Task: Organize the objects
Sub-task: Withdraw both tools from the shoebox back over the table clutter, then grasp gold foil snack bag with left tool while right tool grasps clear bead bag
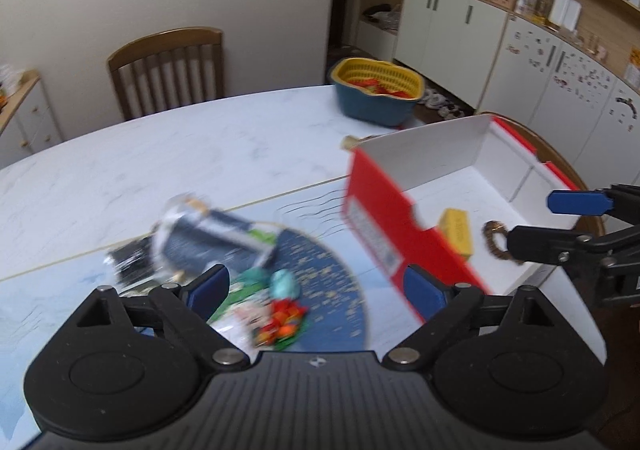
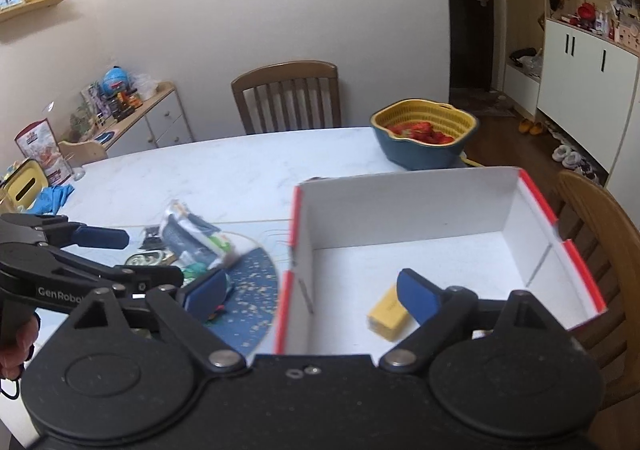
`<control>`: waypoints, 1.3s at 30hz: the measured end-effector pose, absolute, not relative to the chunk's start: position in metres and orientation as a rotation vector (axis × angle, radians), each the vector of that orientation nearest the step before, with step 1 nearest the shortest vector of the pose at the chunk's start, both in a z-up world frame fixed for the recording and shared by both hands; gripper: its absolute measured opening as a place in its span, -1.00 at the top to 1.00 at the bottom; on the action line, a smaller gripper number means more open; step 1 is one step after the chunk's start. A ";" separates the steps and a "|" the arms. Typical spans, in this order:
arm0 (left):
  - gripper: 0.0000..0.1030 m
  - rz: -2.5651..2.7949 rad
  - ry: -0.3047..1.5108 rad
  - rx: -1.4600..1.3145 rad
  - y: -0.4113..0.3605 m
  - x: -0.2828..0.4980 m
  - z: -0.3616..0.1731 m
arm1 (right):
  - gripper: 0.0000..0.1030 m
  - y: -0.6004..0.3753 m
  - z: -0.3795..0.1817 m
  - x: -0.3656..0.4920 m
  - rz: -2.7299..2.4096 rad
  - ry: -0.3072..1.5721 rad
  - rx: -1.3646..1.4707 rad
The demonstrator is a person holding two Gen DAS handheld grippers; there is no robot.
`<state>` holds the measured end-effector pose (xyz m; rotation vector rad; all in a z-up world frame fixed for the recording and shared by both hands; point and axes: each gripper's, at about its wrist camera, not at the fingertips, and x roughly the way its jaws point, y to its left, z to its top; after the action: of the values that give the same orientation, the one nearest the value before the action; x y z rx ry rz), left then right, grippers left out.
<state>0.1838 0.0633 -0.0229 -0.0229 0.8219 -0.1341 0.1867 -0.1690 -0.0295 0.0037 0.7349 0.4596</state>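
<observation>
Both the left gripper (image 1: 316, 286) and right gripper (image 2: 312, 290) hang empty, jaws apart, between placements, so next comes reaching for the cluttered packets (image 1: 280, 322) beside the red box (image 2: 400, 250).

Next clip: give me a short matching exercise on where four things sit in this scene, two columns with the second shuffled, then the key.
Things:
1. yellow block
2. yellow-and-blue basket
3. blue gloves
4. brown ring

Places:
A. far right part of the table
B. on the floor of the red-and-white box
C. in the box, by the right gripper's lower finger
D. left part of the table

Pairs: 1-B, 2-A, 3-D, 4-C
</observation>
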 end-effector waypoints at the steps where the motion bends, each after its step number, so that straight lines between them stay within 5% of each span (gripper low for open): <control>1: -0.84 -0.125 0.821 -0.028 0.071 0.181 -0.025 | -0.79 -0.164 -0.030 0.186 0.462 0.737 0.006; 4: -1.00 -0.100 0.818 -0.043 0.094 0.173 -0.031 | -0.82 -0.149 -0.034 0.182 0.466 0.745 0.012; 22: -1.00 -0.005 0.820 -0.061 0.200 0.139 -0.069 | -0.84 -0.070 -0.057 0.172 0.485 0.822 -0.037; 39: -1.00 -0.110 0.851 0.034 0.200 0.156 -0.116 | -0.74 -0.016 -0.091 0.187 0.520 0.929 -0.128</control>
<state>0.1558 0.2000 -0.1157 0.0336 0.8511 -0.1095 0.1870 -0.0160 -0.0906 -0.1279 0.9289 0.5195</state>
